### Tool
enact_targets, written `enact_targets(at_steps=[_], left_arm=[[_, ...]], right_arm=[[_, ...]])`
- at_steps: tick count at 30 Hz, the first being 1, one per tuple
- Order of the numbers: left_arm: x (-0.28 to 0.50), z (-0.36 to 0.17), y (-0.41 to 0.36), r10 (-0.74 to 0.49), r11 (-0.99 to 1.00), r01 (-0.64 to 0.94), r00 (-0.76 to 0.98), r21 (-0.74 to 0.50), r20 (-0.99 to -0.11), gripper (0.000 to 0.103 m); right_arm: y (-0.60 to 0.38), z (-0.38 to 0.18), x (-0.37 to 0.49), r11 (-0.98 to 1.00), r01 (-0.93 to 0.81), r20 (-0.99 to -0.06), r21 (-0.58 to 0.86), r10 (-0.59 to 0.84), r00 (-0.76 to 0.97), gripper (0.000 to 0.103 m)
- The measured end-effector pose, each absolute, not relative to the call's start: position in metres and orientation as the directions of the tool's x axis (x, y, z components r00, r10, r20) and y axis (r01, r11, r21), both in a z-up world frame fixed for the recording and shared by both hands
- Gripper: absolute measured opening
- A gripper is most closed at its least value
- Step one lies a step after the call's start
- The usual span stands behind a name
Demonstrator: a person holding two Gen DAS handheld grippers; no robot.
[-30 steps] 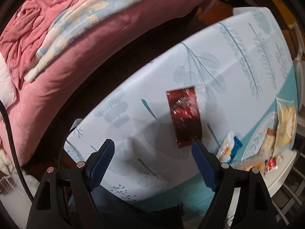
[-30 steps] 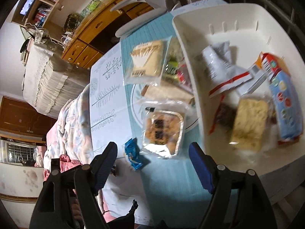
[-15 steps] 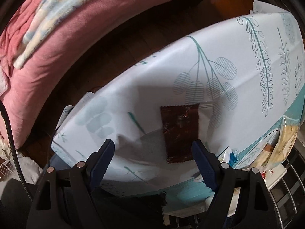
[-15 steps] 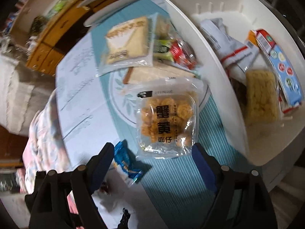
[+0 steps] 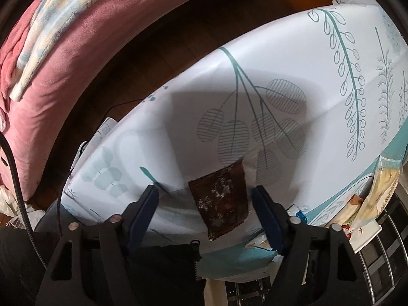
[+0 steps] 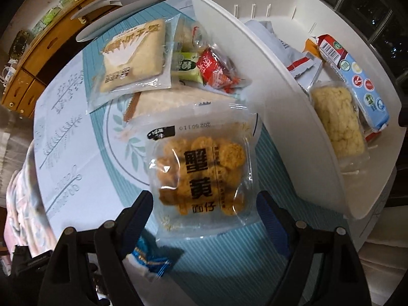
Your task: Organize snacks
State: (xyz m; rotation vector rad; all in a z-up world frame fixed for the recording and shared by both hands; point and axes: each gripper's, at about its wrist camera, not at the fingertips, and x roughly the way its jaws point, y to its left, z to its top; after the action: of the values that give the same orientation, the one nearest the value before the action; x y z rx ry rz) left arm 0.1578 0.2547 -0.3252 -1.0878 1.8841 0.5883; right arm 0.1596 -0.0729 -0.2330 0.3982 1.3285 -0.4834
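Probably the white bin [image 6: 293, 117] wall may block the clear cracker pack [image 6: 204, 168] lying on the table [image 6: 84, 137] between the released right hand-held gripper [image 6: 206, 211], while the flat brown packet [image 5: 220, 201] could slip from the released left hand-held gripper [image 5: 205, 199].

Left gripper [image 5: 205, 205]: spread wide, blue-padded fingers [image 5: 142, 211] pointing forward and down, nothing touching either pad. Right gripper [image 6: 205, 219]: likewise parted wide, blue pads [image 6: 274, 227] facing each other across a broad gap, black finger arms angled in from the lower corners, nothing clamped.
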Motion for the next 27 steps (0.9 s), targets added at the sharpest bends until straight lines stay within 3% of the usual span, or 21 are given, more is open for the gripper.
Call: enact_targets(at_steps=[4, 9, 15, 27], left_arm=[[0.160, -0.328, 0.252, -0.447, 0.523, -0.852, -0.269, -0.005, -0.853, 0.064], [0.158, -0.325, 0.250, -0.450, 0.522, -0.853, -0.276, 0.001, -0.849, 0.049], [0.153, -0.326, 0.249, -0.494, 0.502, -0.865, -0.269, -0.019, -0.827, 0.037], [0.132, -0.321, 0.246, -0.535, 0.463, -0.886, -0.257, -0.025, -0.805, 0.031]], right_arm=[[-0.071, -0.239, 0.166, 0.842, 0.539, -0.978, -0.014, -0.125, 0.170, 0.088], [-0.075, -0.250, 0.168, 0.839, 0.544, -0.983, -0.010, -0.108, 0.149, 0.089], [-0.086, -0.264, 0.169, 0.831, 0.556, -0.992, 0.019, -0.055, 0.116, 0.088], [-0.085, -0.263, 0.166, 0.850, 0.525, -0.999, 0.032, 0.019, 0.029, 0.083]])
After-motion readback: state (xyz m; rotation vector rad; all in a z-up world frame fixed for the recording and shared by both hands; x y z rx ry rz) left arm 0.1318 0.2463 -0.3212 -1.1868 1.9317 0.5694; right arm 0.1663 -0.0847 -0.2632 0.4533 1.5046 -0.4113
